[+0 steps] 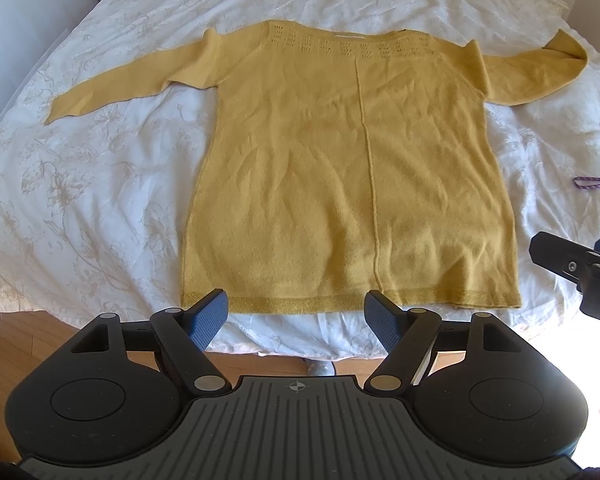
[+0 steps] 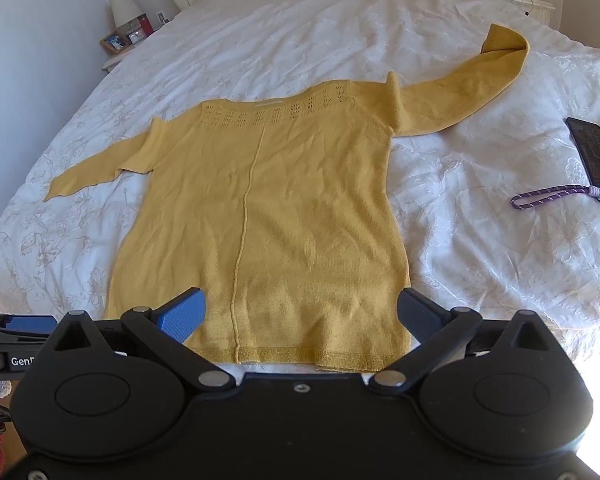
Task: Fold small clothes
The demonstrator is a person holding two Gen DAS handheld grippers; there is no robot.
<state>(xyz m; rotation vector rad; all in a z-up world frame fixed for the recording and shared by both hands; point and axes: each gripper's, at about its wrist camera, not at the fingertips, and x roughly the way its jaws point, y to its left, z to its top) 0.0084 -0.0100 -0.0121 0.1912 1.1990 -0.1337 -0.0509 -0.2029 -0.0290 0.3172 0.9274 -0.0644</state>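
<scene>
Yellow knit covers the middle of the bed (image 1: 100, 184): my sweater (image 1: 340, 184) lies flat and face up on the white flowered quilt, its hem toward me and its neckline, with the band of small holes, at the far end. A raised seam runs straight down the sweater from neckline to hem. One sleeve stretches out flat to the sweater's left side, angled slightly toward me; the other reaches out on the right side and its cuff end is folded back over itself. My left gripper (image 1: 296, 314) hovers just short of the hem, its two blue-padded fingers spread wide and holding nothing, one pad over the sweater's near left corner and the other over the middle of the hem. My right gripper (image 2: 300, 314) is likewise spread wide and empty, its fingers over the lower body of the sweater, one left of the seam and one at the right edge. From the left wrist view I see part of the right gripper at the frame's right edge, beside the sweater's lower right corner. To the right of the sweater, well apart from it, a dark phone (image 2: 592, 152) lies on the quilt with a purple strap (image 2: 556, 196) attached. Beyond the sweater's left sleeve a bedside table holds a lamp (image 2: 125, 10) and picture frames (image 2: 116, 42).
</scene>
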